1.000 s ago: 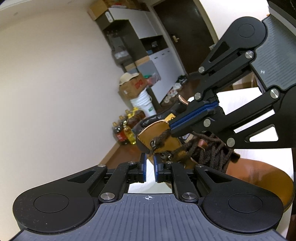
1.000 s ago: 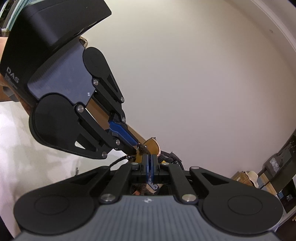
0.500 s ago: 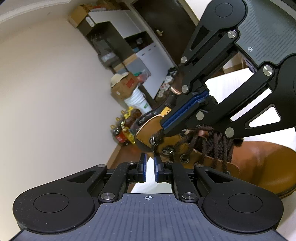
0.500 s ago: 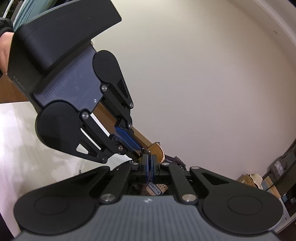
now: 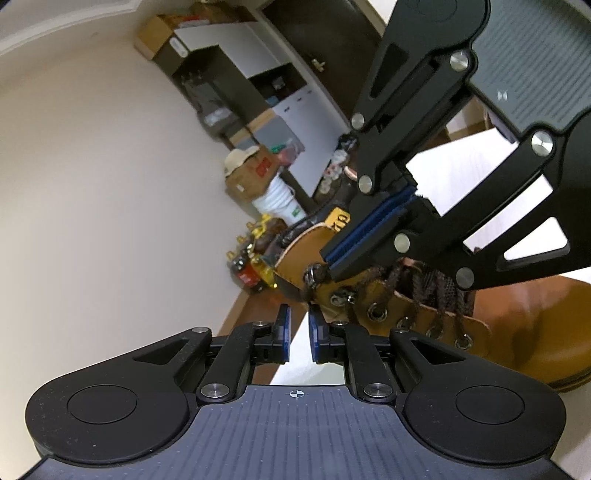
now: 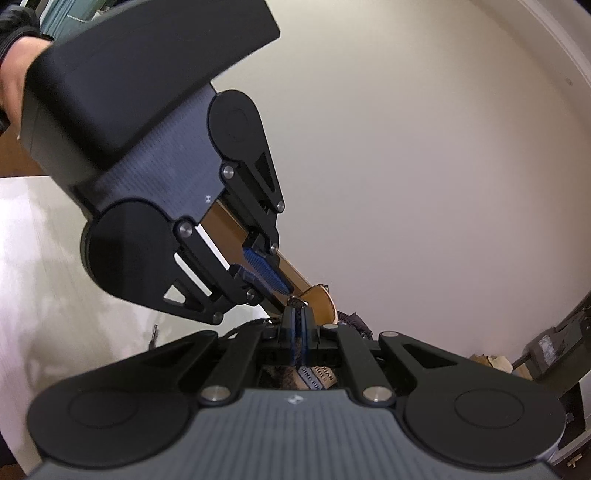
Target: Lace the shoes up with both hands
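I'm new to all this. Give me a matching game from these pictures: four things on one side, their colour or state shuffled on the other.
Things:
1. boot
2. lace
3. bucket
4. right tongs

Colour or state:
A. white
B. shut
C. tan
D. dark brown

Pairs: 1-C, 2-D, 3-A, 4-B

Right gripper (image 5: 327,267) hides the boot's (image 5: 535,332) laces (image 5: 439,288).

- Left gripper (image 5: 298,334) — black linkage arms, silver screws, blue ribbed pads, grey ribbed body behind.
- Right gripper (image 6: 297,326) — same build; dark sleeve (image 6: 14,27) behind.
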A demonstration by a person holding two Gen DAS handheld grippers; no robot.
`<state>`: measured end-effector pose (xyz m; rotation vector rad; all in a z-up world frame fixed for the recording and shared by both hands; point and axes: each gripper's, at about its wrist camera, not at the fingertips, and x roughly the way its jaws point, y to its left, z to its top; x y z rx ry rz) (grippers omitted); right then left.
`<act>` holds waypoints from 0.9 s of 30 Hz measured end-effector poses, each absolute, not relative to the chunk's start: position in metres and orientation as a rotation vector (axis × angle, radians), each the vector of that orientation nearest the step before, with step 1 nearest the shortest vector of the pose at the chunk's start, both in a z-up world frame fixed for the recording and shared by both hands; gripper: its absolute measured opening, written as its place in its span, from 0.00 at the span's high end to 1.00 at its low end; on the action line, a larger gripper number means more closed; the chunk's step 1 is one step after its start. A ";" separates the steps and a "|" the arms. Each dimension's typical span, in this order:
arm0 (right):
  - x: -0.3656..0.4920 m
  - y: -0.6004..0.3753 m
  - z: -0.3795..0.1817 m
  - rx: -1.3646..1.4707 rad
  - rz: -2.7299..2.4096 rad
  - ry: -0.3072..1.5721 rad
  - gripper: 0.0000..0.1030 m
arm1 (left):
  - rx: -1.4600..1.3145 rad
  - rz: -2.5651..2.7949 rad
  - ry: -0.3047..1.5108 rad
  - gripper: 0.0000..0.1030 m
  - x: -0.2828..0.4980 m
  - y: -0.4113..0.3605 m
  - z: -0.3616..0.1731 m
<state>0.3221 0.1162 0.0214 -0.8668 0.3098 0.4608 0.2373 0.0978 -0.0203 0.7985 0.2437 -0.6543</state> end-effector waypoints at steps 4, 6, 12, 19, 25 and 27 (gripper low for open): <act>0.314 0.115 0.021 -0.877 0.461 0.305 0.97 | 0.829 -0.664 0.225 0.87 0.235 0.097 -0.021; 0.311 0.114 0.021 -0.881 0.460 0.302 0.97 | 0.839 -0.668 0.217 0.87 0.235 0.097 -0.022; 0.295 0.110 0.019 -0.896 0.461 0.288 0.97 | 0.860 -0.685 0.204 0.97 0.230 0.094 -0.025; 0.269 0.097 0.021 -0.875 0.473 0.257 0.84 | 0.790 -0.633 0.290 1.00 0.225 0.105 -0.032; 0.243 0.072 0.017 -0.845 0.471 0.275 0.84 | 0.693 -0.634 0.353 0.99 0.222 0.122 -0.040; 0.238 0.068 0.016 -0.830 0.476 0.286 0.84 | 0.646 -0.641 0.349 0.94 0.224 0.126 -0.034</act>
